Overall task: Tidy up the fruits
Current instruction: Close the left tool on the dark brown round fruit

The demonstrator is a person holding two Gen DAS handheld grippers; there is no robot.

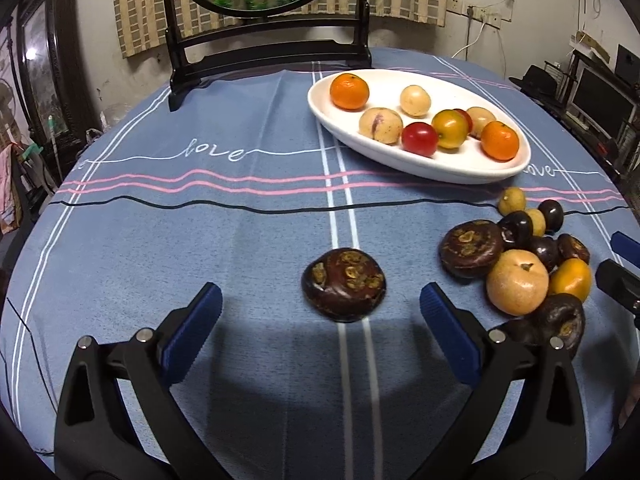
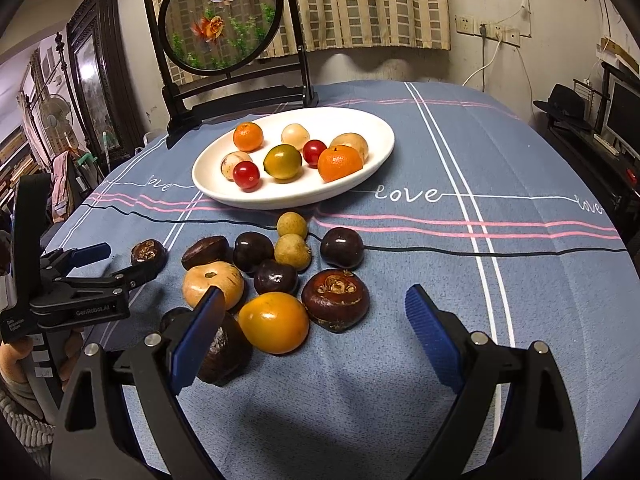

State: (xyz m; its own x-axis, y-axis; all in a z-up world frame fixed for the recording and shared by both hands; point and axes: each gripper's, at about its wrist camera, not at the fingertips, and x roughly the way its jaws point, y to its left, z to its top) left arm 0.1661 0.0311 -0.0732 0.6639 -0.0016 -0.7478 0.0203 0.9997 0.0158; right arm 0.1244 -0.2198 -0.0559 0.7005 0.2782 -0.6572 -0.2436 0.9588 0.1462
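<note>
Jaws on the left gripper (image 1: 320, 300) stand wide apart, gripping nothing, low over the blue striped cloth (image 1: 240, 220) that covers the surface. A lone water chestnut (image 1: 343, 285) lies on the cloth just ahead of them, between the two blue pads (image 1: 194, 332) but touching neither. Behind and to the right sits the white oval dish (image 1: 420, 164), holding two tangerines, two red tomatoes, a yellow-green fruit and three pale ones. Nearer, right of the lone chestnut, a heap of loose fruit (image 2: 276, 276) rests on the cloth: dark chestnuts, longans, a tan fruit (image 2: 213, 285) and an orange one (image 2: 274, 322), most of them touching. The right gripper (image 2: 316, 308) hovers over the near edge of this heap, its jaws also open and empty; its left pad (image 2: 198, 332) overlaps a dark fruit, and a large chestnut (image 2: 335, 299) sits between the pads. A round goldfish screen (image 2: 218, 20) stands behind the dish
</note>
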